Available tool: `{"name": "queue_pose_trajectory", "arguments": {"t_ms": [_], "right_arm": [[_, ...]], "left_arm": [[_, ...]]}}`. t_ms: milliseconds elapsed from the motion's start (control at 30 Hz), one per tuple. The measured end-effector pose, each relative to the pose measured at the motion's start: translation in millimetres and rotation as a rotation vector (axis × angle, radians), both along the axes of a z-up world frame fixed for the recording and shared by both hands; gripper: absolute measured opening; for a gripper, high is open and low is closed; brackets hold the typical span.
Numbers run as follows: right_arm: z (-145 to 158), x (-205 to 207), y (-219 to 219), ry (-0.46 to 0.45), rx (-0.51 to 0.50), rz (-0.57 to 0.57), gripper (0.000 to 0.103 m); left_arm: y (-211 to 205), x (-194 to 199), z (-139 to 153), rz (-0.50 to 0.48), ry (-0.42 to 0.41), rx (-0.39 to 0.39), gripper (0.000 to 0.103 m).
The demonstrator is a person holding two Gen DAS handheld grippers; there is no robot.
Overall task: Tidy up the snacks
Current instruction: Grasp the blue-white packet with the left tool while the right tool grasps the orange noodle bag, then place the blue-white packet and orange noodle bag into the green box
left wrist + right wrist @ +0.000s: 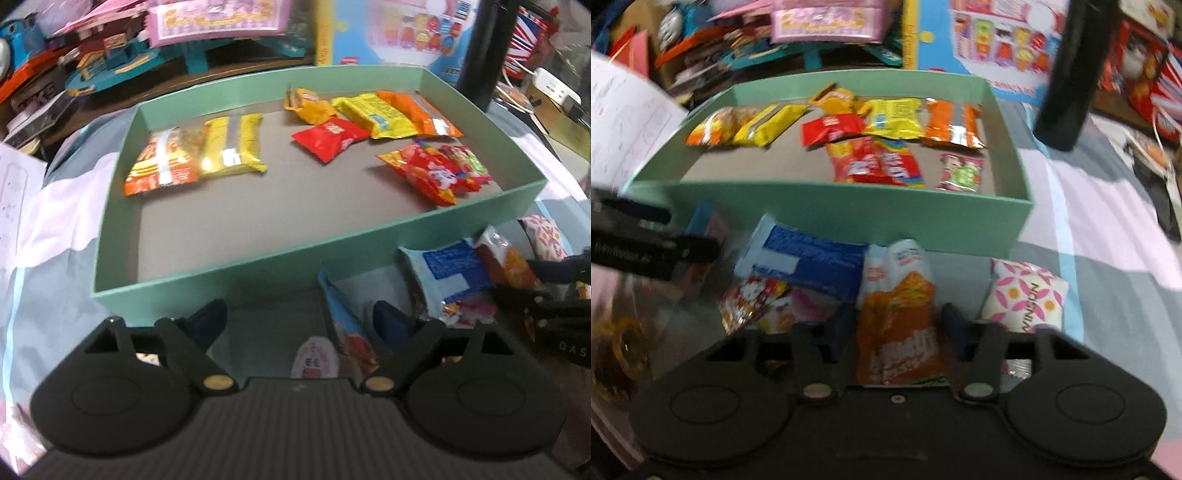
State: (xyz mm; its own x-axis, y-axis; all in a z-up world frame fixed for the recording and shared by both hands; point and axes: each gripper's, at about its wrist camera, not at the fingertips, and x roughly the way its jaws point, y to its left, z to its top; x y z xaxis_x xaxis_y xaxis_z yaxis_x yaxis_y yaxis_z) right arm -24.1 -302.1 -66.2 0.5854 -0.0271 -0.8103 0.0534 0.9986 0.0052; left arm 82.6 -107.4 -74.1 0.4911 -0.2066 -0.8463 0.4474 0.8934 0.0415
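Observation:
A mint green box (pixel 332 240) (pixel 849 218) holds several snack packets: yellow and orange ones at the back, red ones (pixel 332 138) (pixel 875 162) nearer. Loose packets lie on the bed before its front wall. My right gripper (pixel 895 332) straddles an orange and white noodle packet (pixel 901 317), jaws fairly wide and not clamped; that packet also shows in the left wrist view (pixel 506 264). My left gripper (pixel 299 317) is open, with a blue and orange packet (pixel 347 325) standing on edge between its fingers, untouched. A blue and white packet (pixel 450 273) (pixel 812 262) lies between the grippers.
A white packet with pink flowers (pixel 1023 291) lies right of the orange one. A Hello Kitty packet (pixel 750 299) lies left. A black pole (pixel 1067 74) stands behind the box at right. Toy boxes (pixel 399 33) crowd the back. A white sheet (pixel 18 206) lies left.

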Motion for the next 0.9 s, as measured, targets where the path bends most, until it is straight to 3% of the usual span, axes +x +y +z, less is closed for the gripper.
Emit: {"name": "queue_pose_trajectory", "arguments": {"t_ms": [67, 133, 233, 400, 667, 900], "right_arm": [[3, -1, -1, 0.001, 0.052, -0.010, 0.034], [3, -1, -6, -0.002, 0.093, -0.039, 0.034], [5, 0, -17, 0.001, 0.168, -0.085, 0.033], [11, -3, -38, 0.009, 0.306, -0.160, 0.032], [26, -10, -51, -0.007, 0.418, -0.207, 0.032], [63, 2, -49, -0.066, 0.459, -0.180, 0.032]], "left_arm": [[-6, -2, -3, -0.033, 0.007, 0.001, 0.069], [-13, -4, -7, -0.070, 0.037, 0.007, 0.028], [-20, -9, -8, -0.085, 0.022, 0.021, 0.018], [-11, -10, 1, -0.059, 0.052, -0.052, 0.015], [10, -16, 26, -0.027, 0.053, -0.152, 0.015], [17, -10, 57, -0.018, 0.014, -0.235, 0.015]]}}
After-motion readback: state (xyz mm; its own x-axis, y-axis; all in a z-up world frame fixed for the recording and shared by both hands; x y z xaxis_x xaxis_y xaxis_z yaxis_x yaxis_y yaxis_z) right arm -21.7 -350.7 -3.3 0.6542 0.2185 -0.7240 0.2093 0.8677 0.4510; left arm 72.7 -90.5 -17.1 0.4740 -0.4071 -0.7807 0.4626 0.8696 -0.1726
